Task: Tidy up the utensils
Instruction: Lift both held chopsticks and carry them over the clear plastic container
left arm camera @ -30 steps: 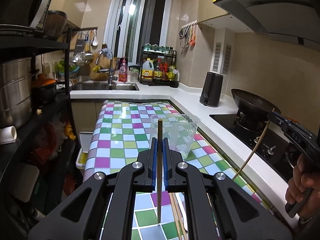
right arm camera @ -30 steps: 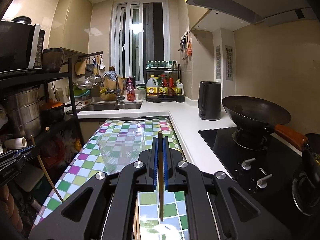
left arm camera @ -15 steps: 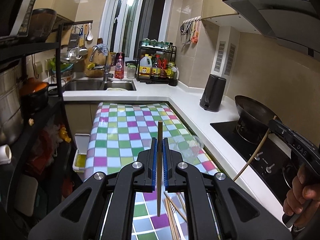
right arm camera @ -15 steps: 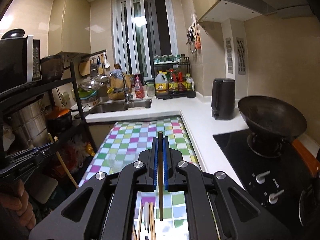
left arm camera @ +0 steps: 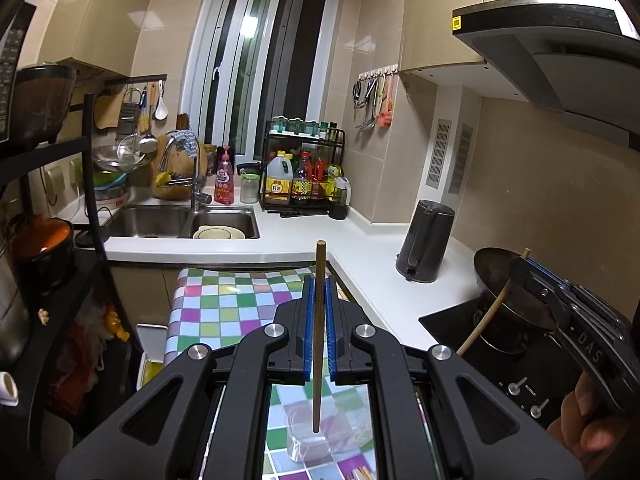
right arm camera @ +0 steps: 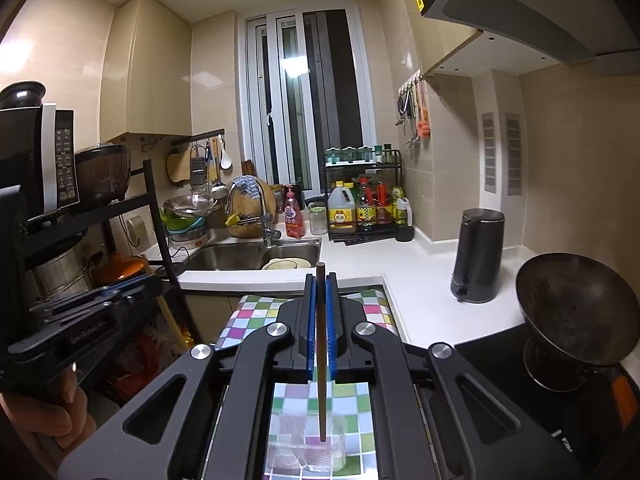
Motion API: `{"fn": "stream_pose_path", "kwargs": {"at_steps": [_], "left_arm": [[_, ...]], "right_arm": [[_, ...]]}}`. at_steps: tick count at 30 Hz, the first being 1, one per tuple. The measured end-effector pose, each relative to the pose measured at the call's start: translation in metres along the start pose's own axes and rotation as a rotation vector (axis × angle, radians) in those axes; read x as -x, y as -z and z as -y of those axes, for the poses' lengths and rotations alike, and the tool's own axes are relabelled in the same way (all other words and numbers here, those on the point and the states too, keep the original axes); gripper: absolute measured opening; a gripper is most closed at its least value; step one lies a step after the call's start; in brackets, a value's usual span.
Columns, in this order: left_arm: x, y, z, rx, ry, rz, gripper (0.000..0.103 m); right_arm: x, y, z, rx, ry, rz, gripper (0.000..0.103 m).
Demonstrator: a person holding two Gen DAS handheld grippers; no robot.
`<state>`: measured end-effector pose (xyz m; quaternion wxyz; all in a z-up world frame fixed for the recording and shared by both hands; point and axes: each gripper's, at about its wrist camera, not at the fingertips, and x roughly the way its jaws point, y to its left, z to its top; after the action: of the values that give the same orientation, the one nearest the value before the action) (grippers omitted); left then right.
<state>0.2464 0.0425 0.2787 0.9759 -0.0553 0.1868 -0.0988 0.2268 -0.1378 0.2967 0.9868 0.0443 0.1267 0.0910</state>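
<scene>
My left gripper (left arm camera: 319, 285) is shut on a wooden chopstick (left arm camera: 318, 320) held upright, its lower tip over a clear plastic container (left arm camera: 316, 436) on the checkered table (left arm camera: 224, 312). My right gripper (right arm camera: 320, 282) is shut on a second chopstick (right arm camera: 321, 360), also upright, its lower tip over the same clear container (right arm camera: 308, 444). Each gripper shows in the other's view: the right one (left arm camera: 528, 268) at the right with its chopstick slanting down, the left one (right arm camera: 120, 292) at the left. Ends of more chopsticks (left arm camera: 360, 474) lie on the table near the container.
A white counter (left arm camera: 360, 248) wraps around the table, with a sink (left arm camera: 180, 222), a bottle rack (left arm camera: 304, 176), a black kettle (left arm camera: 426, 246) and a wok (right arm camera: 576, 316) on the black hob. A black shelf rack (left arm camera: 48, 240) with pots stands at the left.
Both grippers have risen and pulled back with their chopsticks. The clear container now sits below the chopstick tips, low in both views.
</scene>
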Motion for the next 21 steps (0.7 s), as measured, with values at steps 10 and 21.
{"fn": "stream_pose_path", "kwargs": {"at_steps": [10,21], "left_arm": [[-0.078,0.046,-0.011,0.002,0.023,-0.203,0.005],[-0.111,0.085,-0.017,-0.005,0.005,-0.321,0.005]], "right_arm": [[-0.072,0.048,-0.006,0.047,-0.011,-0.164,0.005],[-0.106,0.094,-0.005,0.057,0.008,-0.289,0.005]]}}
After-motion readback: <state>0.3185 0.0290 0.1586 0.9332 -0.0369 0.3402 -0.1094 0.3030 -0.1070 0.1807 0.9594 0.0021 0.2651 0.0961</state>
